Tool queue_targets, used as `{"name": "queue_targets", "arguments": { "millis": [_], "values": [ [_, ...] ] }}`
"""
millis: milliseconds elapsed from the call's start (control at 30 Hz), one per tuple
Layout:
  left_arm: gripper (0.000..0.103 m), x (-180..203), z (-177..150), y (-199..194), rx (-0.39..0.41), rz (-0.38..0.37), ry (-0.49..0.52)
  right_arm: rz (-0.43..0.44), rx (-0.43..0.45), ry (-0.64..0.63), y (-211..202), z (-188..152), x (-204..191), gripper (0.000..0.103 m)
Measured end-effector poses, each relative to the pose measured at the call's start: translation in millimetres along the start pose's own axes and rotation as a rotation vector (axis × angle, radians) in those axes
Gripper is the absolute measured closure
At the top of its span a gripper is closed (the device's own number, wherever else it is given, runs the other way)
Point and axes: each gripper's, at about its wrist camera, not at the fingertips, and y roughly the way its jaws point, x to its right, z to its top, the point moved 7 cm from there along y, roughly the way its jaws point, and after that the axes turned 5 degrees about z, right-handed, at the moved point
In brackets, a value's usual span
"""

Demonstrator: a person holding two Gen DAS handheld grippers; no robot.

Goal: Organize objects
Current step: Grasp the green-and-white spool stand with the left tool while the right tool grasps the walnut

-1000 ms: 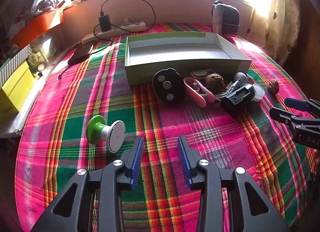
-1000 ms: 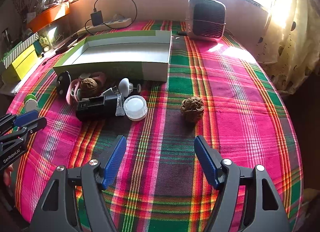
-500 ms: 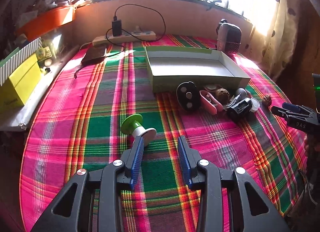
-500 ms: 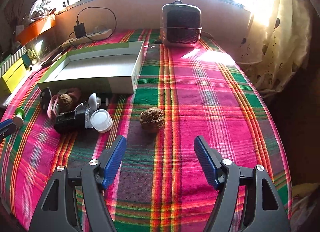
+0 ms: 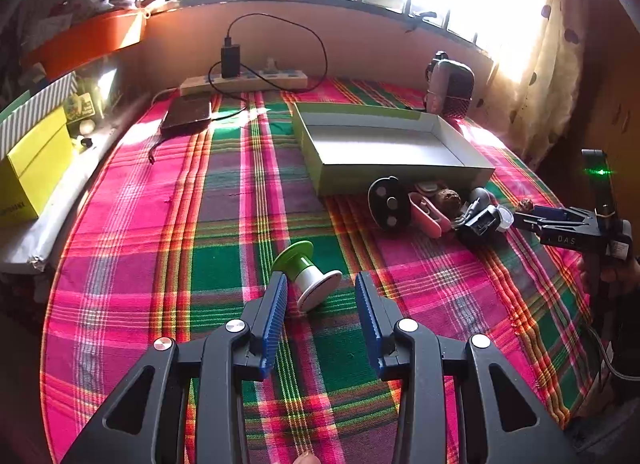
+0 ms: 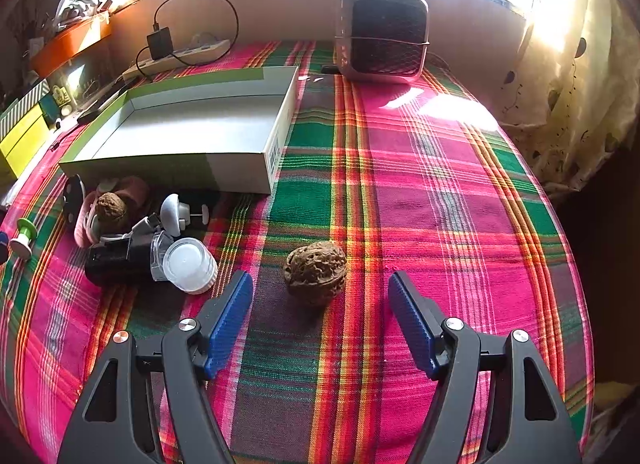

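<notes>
Over a plaid tablecloth [image 6: 420, 191], both my tongs line up on their targets, each with its jaws apart and nothing yet held. The shallow open box [image 6: 240, 173] is my landmark; its floor shows bare in both views, so I judge the sorting has barely begun.

My right gripper [image 6: 320, 316] hangs just short of a lone walnut [image 6: 315, 272], which lies on the cloth in front of the box's right corner and a little apart from the heap against the box's front wall. The walnut sits ahead of the gap between the blue pads, touching neither.

My left gripper [image 5: 321, 318] points at a green-and-white spool [image 5: 306, 274] lying on its side, well out from the box's left front corner (the white end toward me). It too lies just beyond the tips, ungripped.

The heap by the box's front wall holds a second walnut [image 6: 111, 205], a black gadget [image 6: 120, 260], a white cap [image 6: 188, 266], a pink piece [image 5: 430, 215] and a black disc [image 5: 388, 203].

Step in hand, as I read it: the approach to a first pick. Next each tong needs to ease forward and down until its thing sits squarely between the pads, then close. Both shapes look ready to roll away.
</notes>
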Motion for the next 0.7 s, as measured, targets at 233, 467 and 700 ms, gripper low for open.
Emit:
{"name": "queue_targets", "arguments": {
  "millis": [233,467,700],
  "values": [
    [0.070,-4,9,12,0.001,0.013,0.028,0.019,-0.002,0.012,2,2,1,0.032],
    [0.069,-11,12,12,0.008,-0.012,0.046,0.018,-0.002,0.010,2,3,0,0.032],
    [0.069,-18,14,20,-0.006,-0.095,0.028,0.019,-0.002,0.008,2,3,-1,0.032]
  ]
}}
